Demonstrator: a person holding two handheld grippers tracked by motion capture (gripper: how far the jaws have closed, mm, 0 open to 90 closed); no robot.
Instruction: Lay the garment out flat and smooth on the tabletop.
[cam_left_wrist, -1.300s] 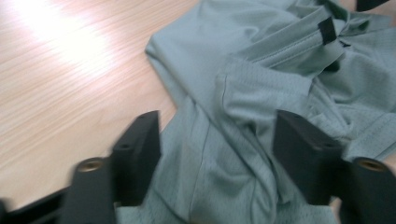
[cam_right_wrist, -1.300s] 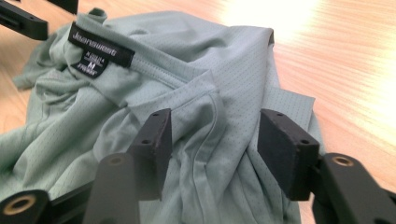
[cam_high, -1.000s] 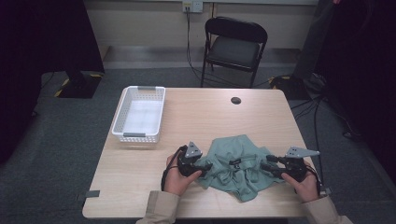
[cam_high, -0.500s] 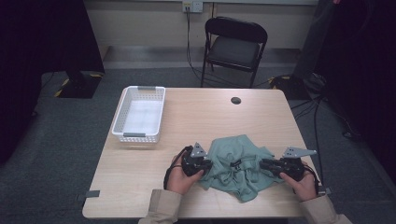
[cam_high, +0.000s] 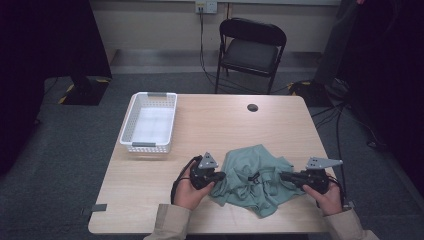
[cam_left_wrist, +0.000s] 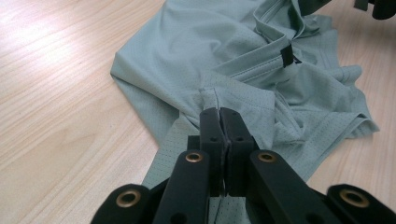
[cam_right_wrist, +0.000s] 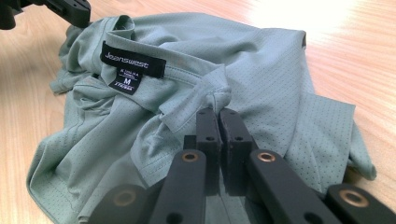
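Near the table's front edge: left gripper and right gripper, each in a hand, set at either side of the shirt.

In the left gripper view: left gripper with jaws having just been closing, now pressed together on a raised fold of the shirt, thin cloth pinched between the pads.

In the right gripper view: right gripper likewise, jaws having just been closing, now pinching a bunched ridge of the shirt close below the collar. Black label sewn inside the collar, white lettering on it, size M on the tag beneath.

Shirt itself: pale green, crumpled, flat on the table, right of centre along the front edge, one corner trailing toward that edge.

Farther back, at the table's left edge: white basket, long side running front to back, well apart from the shirt.

Near the far edge, right of centre: small dark round disc.

Beyond the table, on the grey floor: black folding chair before the wall, cables hanging from a wall socket.
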